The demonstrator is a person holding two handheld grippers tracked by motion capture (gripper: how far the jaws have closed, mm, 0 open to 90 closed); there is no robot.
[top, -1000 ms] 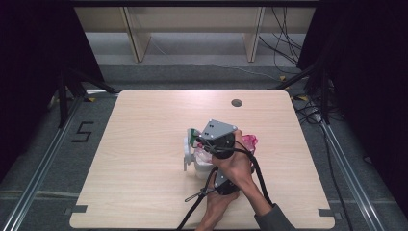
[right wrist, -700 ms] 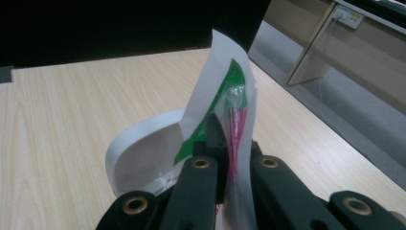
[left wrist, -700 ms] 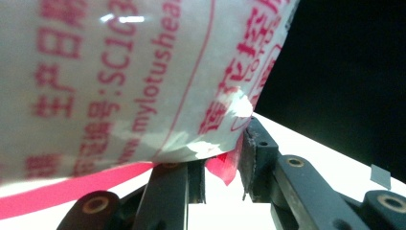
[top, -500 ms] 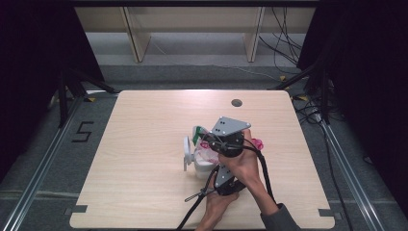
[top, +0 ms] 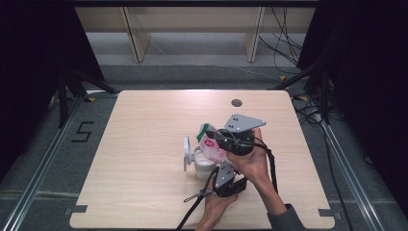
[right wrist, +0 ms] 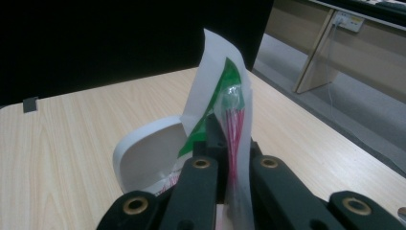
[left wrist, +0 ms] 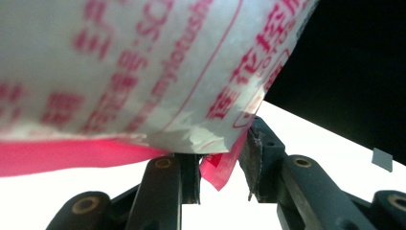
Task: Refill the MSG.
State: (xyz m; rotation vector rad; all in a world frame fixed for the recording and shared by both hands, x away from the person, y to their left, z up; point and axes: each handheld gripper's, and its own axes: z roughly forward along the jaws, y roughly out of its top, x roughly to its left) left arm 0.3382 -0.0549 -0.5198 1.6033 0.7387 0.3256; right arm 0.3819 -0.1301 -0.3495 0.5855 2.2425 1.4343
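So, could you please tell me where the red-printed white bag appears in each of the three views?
High view: the bag sits at centre, just left of the right gripper, above the white container.
Left gripper view: the bag spans the top and left, its lower corner between the jaws.
Right gripper view: the bag stands upright at centre, pinched between the jaws.
Shared landmark: the light wooden table.

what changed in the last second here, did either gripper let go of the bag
The right gripper, shut on the bag, has carried it up and to the right, tilting it over the white container. The left gripper has just been opening its jaws, with the bag's pink corner hanging loose between them, so it seems to be letting go. The container and the table stayed as they were.
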